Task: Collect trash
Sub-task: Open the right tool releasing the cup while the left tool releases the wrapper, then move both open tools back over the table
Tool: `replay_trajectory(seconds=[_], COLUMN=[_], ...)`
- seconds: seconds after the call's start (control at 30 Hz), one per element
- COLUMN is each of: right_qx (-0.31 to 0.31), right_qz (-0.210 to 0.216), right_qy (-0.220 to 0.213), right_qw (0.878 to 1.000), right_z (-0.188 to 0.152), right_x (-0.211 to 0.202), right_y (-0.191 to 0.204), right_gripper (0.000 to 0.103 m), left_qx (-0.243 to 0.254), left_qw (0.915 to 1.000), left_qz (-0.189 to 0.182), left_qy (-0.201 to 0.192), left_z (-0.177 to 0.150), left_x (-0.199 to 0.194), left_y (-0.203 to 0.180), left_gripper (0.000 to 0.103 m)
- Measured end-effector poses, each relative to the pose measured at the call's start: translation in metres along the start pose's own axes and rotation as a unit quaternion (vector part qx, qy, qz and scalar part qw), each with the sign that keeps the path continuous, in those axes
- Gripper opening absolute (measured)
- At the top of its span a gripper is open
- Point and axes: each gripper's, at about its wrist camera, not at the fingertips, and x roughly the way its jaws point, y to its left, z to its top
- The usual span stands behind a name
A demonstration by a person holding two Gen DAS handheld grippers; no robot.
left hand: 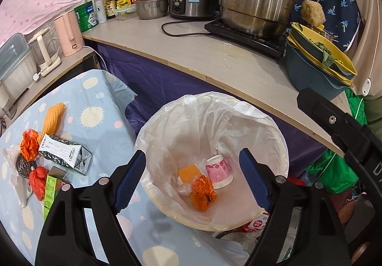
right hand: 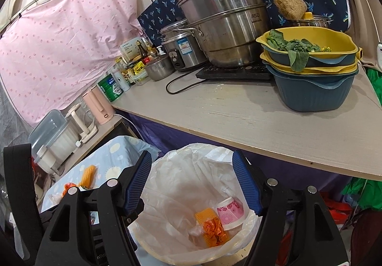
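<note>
Fingers of left gripper [left hand: 192,178] spread apart, nothing between pads, poised above lined bin [left hand: 283,146]. Right gripper [right hand: 192,182] likewise released and empty, over same bin. Bin bottom holds pink paper cup [left hand: 219,171], orange crumpled wrapper [left hand: 203,193], yellow-orange ridged piece [left hand: 188,172], all touching. Uncollected trash on blue spotted cloth [left hand: 102,108] left of bin: green carton [left hand: 65,153], steel scourer [left hand: 22,163], two orange-red crumpled bags [left hand: 29,144], another ridged piece [left hand: 53,116].
</note>
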Motion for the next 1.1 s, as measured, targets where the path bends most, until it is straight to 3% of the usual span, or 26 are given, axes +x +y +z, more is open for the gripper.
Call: replay_trajectory(seconds=[0.53, 1.1], right_qx=[-0.018, -0.061], right_qz=[0.018, 0.055], right_qy=[-0.001, 0.030], right_qw=[1.000, 0.996], right_z=[-0.004, -0.038], right_x=[-0.011, -0.011], right_y=[0.026, 0.091], right_gripper=[0.068, 0.068], left_qx=[-0.025, -0.091], left_qw=[0.9996, 0.9947], left_qz=[0.007, 0.045], left_qy=[-0.013, -0.015], left_z=[-0.007, -0.044], left_x=[-0.024, -0.053], left_y=[0.025, 0.103], left_gripper=[0.077, 0.082])
